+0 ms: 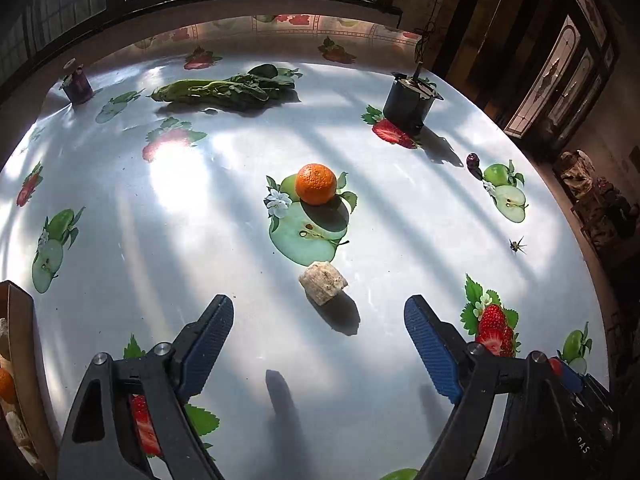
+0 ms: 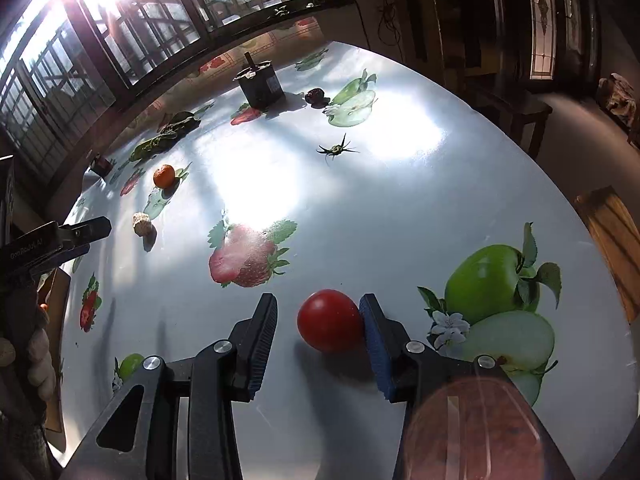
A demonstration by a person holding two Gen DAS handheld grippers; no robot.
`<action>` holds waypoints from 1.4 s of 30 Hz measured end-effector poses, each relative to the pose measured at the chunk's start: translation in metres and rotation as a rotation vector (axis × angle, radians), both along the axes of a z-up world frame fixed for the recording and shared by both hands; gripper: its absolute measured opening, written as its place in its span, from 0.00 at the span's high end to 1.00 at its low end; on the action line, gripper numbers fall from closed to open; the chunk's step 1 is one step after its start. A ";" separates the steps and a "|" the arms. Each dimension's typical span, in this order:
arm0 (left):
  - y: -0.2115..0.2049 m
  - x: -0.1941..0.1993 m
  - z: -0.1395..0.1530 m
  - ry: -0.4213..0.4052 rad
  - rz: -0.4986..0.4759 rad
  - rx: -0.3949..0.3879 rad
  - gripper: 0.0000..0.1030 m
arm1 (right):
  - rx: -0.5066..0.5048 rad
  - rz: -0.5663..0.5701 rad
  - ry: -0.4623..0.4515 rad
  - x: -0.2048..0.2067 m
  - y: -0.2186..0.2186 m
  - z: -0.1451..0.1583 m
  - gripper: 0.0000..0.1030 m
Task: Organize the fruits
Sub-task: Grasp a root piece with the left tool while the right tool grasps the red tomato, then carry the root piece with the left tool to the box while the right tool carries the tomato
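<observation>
On the sunlit fruit-print table (image 1: 400,208), sorting looks barely begun: the orange (image 1: 316,183) lies loose beyond the released left gripper (image 1: 320,344); the right gripper (image 2: 320,330) brackets the tomato (image 2: 329,320), ungrasped.

The left wrist camera looked steeply down along its fingers at the table (image 1: 400,208), close above it, with the orange (image 1: 316,183) at frame centre and windows along the top edge. The right wrist camera faced the same table (image 2: 400,200) from farther right, low and near. Both views shared the orange (image 2: 164,176), the pale lump (image 1: 323,282) (image 2: 142,224), the dark pot (image 1: 409,105) (image 2: 261,87) and the leafy greens (image 1: 228,90) (image 2: 164,138).
</observation>
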State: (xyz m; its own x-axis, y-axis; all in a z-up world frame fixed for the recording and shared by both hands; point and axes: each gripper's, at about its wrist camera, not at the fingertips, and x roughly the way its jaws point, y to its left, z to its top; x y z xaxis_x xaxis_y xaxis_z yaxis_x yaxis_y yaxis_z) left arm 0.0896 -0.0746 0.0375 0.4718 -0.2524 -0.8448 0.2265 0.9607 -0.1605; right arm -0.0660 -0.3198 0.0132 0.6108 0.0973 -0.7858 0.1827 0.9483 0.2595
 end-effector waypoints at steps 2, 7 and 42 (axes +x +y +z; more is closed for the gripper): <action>-0.006 0.010 -0.008 0.012 -0.001 0.006 0.24 | -0.012 0.005 -0.005 0.000 0.001 0.000 0.55; -0.023 0.017 -0.024 -0.008 -0.014 0.082 0.48 | -0.029 0.004 -0.014 -0.001 0.004 0.000 0.55; 0.108 -0.142 0.068 -0.212 0.038 -0.158 0.71 | -0.079 0.045 -0.072 -0.024 0.051 0.039 0.65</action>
State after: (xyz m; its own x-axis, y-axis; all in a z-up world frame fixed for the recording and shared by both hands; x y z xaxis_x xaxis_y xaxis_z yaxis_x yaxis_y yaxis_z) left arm -0.0525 0.0336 0.1054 0.6456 -0.3522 -0.6777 0.2350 0.9359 -0.2625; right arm -0.0897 -0.2687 0.0525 0.6625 0.0652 -0.7462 0.1230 0.9732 0.1943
